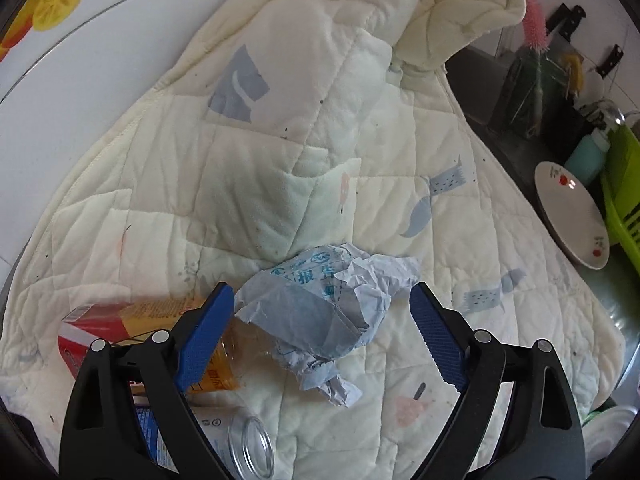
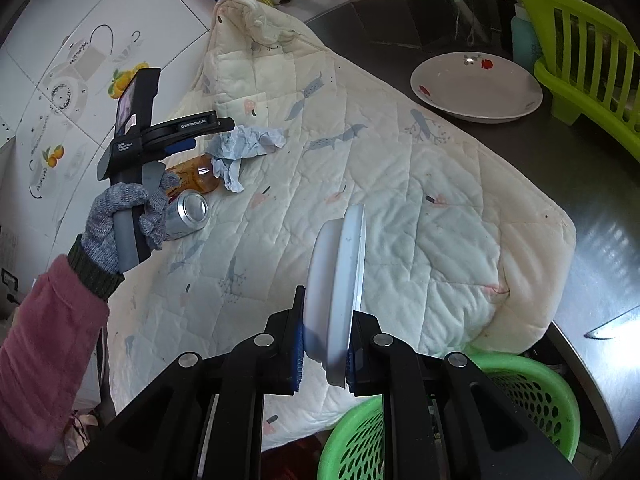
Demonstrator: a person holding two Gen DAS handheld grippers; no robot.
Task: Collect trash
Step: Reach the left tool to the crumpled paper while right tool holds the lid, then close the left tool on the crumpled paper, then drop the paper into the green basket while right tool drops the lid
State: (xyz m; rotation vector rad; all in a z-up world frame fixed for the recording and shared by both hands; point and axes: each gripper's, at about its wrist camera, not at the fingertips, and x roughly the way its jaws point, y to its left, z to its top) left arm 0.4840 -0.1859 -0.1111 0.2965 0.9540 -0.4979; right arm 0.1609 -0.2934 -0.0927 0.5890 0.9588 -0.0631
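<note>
so, trash on the quilt, one gripper wide and one gripper full

here the left gripper (image 1: 322, 320) has its jaws spread wide apart. a crumpled blue paper (image 1: 324, 312) lies on the white quilt (image 1: 280, 160), right between the two blue pads (image 1: 206, 336). the pads do not touch the paper. from the right wrist view, that gripper is held by a hand in a grey knit glove (image 2: 128, 220), with a pink sleeve (image 2: 48, 340) below it.

beside the paper, on the left, lies an orange bottle (image 1: 216, 360) on its side. a red and orange box (image 1: 100, 328) lies next to it. a silver can (image 2: 188, 214) lies on its side near them, with its top end facing the right wrist camera. all of these rest on the quilt.

the right gripper (image 2: 322, 356) is clamped tight on a white round thing (image 2: 340, 280), maybe a small dish or a lid; it is seen edge on, so it is hard to tell. it stands up on its edge between the pads.

a green mesh basket (image 2: 532, 392) sits low, just below the quilt's edge. a white plate with red flowers (image 2: 476, 88) sits on the dark counter (image 2: 580, 184), near a lime green rack (image 2: 580, 52).
</note>
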